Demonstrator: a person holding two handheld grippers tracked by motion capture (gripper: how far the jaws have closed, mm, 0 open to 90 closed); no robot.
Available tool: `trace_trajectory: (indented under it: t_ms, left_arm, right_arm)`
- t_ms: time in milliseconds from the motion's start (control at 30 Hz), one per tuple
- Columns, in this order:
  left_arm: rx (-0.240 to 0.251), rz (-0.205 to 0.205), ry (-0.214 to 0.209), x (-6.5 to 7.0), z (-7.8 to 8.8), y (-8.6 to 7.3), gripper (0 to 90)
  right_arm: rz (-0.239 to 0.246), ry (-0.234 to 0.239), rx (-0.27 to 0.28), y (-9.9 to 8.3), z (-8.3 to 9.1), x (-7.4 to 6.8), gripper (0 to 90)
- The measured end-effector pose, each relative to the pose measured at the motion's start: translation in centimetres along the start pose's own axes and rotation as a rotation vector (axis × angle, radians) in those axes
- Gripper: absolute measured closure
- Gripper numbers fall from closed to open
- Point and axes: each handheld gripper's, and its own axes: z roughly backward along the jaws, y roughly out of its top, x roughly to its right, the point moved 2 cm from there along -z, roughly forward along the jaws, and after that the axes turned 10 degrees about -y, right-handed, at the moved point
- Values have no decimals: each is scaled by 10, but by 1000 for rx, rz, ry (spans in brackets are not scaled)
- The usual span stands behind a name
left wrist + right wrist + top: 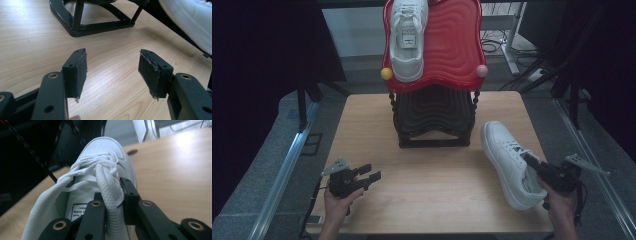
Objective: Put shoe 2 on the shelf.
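**One shoe is on the rack, the second is gripped at the table**

At the left of the high view, the left gripper [371, 176] rests low over the table [437, 200], near the front edge. In the left gripper view its jaws stand apart with only bare wood between the pads [79, 72], so it holds nothing and touches nothing.

In the middle stands the shoe rack [434, 120], with a red top shelf [452, 45] and black shelves under it. One white shoe [408, 37] already lies on the left half of the red shelf, with its toe toward the person. The right half of this shelf is free.

At the right, the second shoe [507, 160] is at the right front part of the table, well apart from the rack. The right gripper [532, 164] has it: in the right gripper view the jaws are nearly together and pinch the side wall [111, 202] of the shoe beside the laces.

I judge that about half of the work is done. The grip on the second shoe looks finished. What is left is to carry this shoe over to the rack, to set it beside the first one, and to let go.
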Motion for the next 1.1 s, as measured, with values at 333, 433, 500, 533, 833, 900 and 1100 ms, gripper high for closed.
trace_trajectory:
  t_ms: [333, 433, 500, 533, 833, 900, 1100]
  left_arm:
    - [-4, 1, 0, 0, -1, -1, 403]
    - [-4, -1, -1, 1, -1, -1, 403]
    - [-3, -6, 0, 1, 0, 0, 403]
    - [-3, -6, 0, 1, 0, 0, 403]
    - [-2, -16, 14, 2, 2, 1, 403]
    - [-2, -16, 15, 1, 3, 1, 403]
    - [6, -21, 17, 3, 4, 2, 404]
  right_arm:
    - [-104, 39, 163, 31, 22, 2, 835]
    - [-123, 49, 202, 43, 23, -1, 838]
    - [-125, 53, 224, 52, 24, -6, 838]
    - [-123, 52, 235, 57, 24, -7, 839]
    - [-161, 67, 319, 98, 15, -26, 839]
    - [-169, 71, 331, 107, 13, -30, 839]
    - [-160, 51, 355, 129, 11, -44, 838]
